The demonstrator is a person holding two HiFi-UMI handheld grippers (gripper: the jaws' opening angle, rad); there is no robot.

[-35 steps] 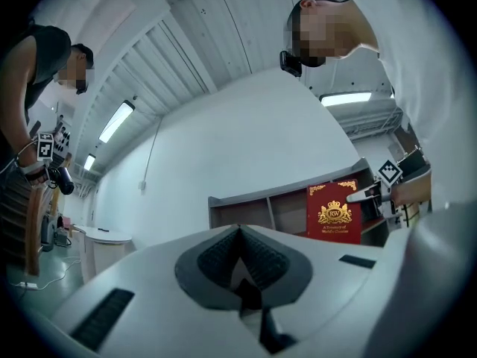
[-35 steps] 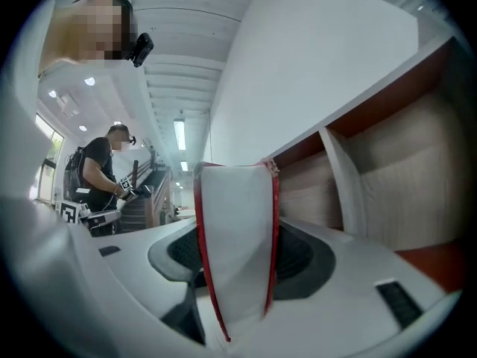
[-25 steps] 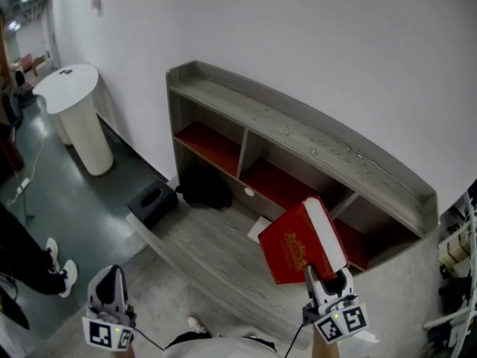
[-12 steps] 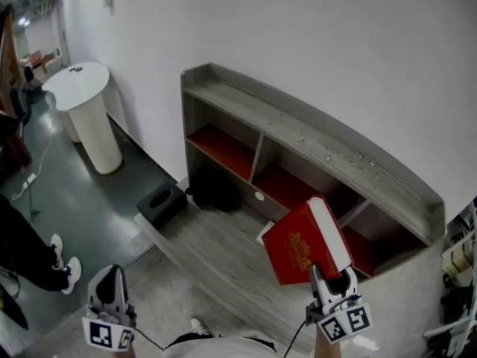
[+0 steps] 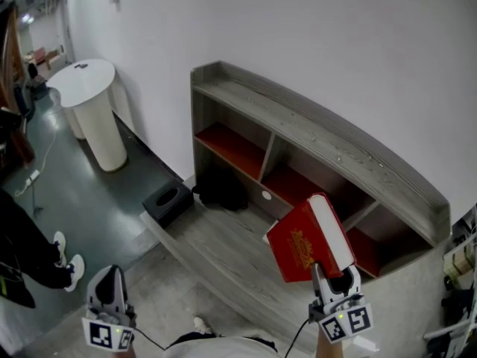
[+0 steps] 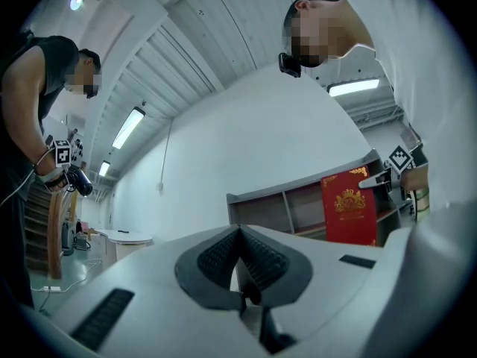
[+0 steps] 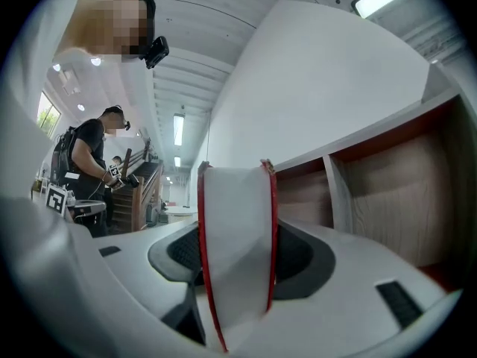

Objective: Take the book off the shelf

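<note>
A thick red book (image 5: 304, 248) with a gold crest and a white page block is held in the air in front of the grey wooden shelf (image 5: 313, 148), clear of its compartments. My right gripper (image 5: 332, 281) is shut on the book's lower edge. In the right gripper view the book's white page block (image 7: 237, 245) fills the gap between both pads. My left gripper (image 5: 109, 298) hangs low at the left, far from the shelf, its pads (image 6: 240, 263) pressed together on nothing. The red book (image 6: 349, 209) also shows in the left gripper view.
The shelf has red-floored compartments (image 5: 240, 149) and a low grey step (image 5: 223, 248) in front. A black bag (image 5: 222, 189) and a black box (image 5: 167, 201) lie near its left end. A white round table (image 5: 93, 110) stands at the left. A person's legs (image 5: 33, 256) are at far left.
The head view has swung a little to the left, so the shelf and table sit further right in the picture. The book stays gripped in my right gripper, slightly higher against the shelf.
</note>
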